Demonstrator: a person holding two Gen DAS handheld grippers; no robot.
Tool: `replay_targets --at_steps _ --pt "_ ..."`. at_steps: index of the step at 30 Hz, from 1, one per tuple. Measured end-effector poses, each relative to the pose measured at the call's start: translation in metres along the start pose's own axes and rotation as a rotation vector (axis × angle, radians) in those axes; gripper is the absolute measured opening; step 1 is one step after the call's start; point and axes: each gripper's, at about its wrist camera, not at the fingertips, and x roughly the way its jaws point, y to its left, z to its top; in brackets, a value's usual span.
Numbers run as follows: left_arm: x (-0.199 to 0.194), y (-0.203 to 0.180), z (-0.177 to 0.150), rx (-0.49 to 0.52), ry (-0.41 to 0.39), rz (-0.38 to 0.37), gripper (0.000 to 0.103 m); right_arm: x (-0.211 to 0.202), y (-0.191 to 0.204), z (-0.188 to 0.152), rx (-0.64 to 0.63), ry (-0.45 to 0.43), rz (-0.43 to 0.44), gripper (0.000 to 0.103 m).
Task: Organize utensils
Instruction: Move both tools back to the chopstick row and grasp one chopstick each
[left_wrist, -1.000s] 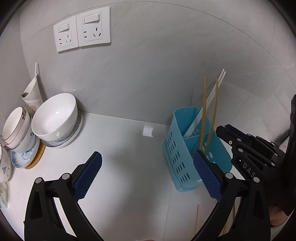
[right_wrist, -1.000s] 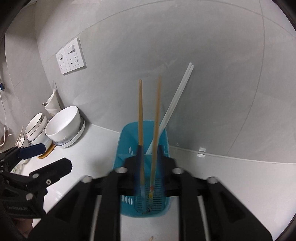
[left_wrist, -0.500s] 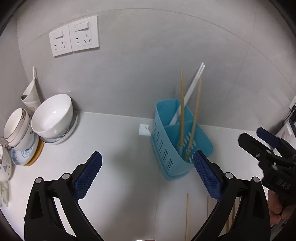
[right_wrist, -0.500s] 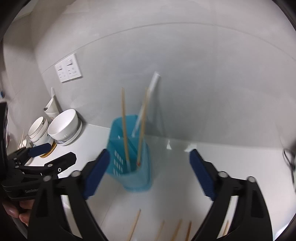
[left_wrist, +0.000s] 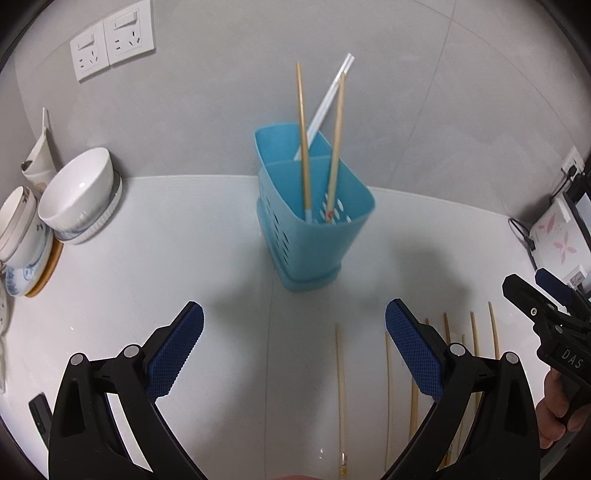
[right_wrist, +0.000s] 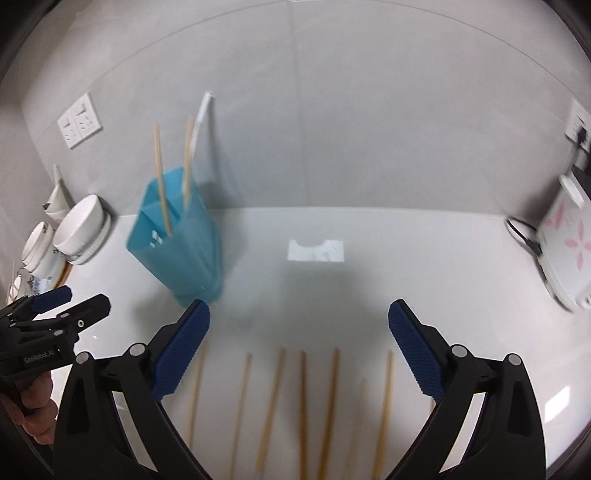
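A blue perforated utensil holder (left_wrist: 314, 221) stands on the white counter by the wall; it also shows in the right wrist view (right_wrist: 177, 236). Two wooden chopsticks (left_wrist: 304, 147) and a white straw (left_wrist: 332, 88) stand in it. Several wooden chopsticks (right_wrist: 303, 406) lie in a row on the counter in front; some show in the left wrist view (left_wrist: 341, 376). My left gripper (left_wrist: 293, 354) is open and empty, short of the holder. My right gripper (right_wrist: 299, 354) is open and empty above the loose chopsticks.
White bowls (left_wrist: 77, 195) and stacked plates (left_wrist: 22, 251) sit at the left by the wall, with wall sockets (left_wrist: 110, 40) above. A white appliance with pink flowers (right_wrist: 565, 247) stands at the right. A paper label (right_wrist: 316, 250) lies on the counter.
My right gripper let go of the two chopsticks in the holder, opened, and pulled back and right over the loose chopsticks. My left gripper drew back, open throughout.
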Motion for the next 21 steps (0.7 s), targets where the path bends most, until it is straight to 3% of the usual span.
replay_targets --at_steps 18,21 --pt "0.019 -0.029 -0.073 0.014 0.136 -0.002 0.097 -0.012 -0.039 -0.077 0.066 0.117 -0.094 0.093" --pt "0.025 -0.034 -0.082 0.027 0.160 0.012 0.097 -0.009 -0.041 -0.086 0.071 0.144 -0.106 0.089"
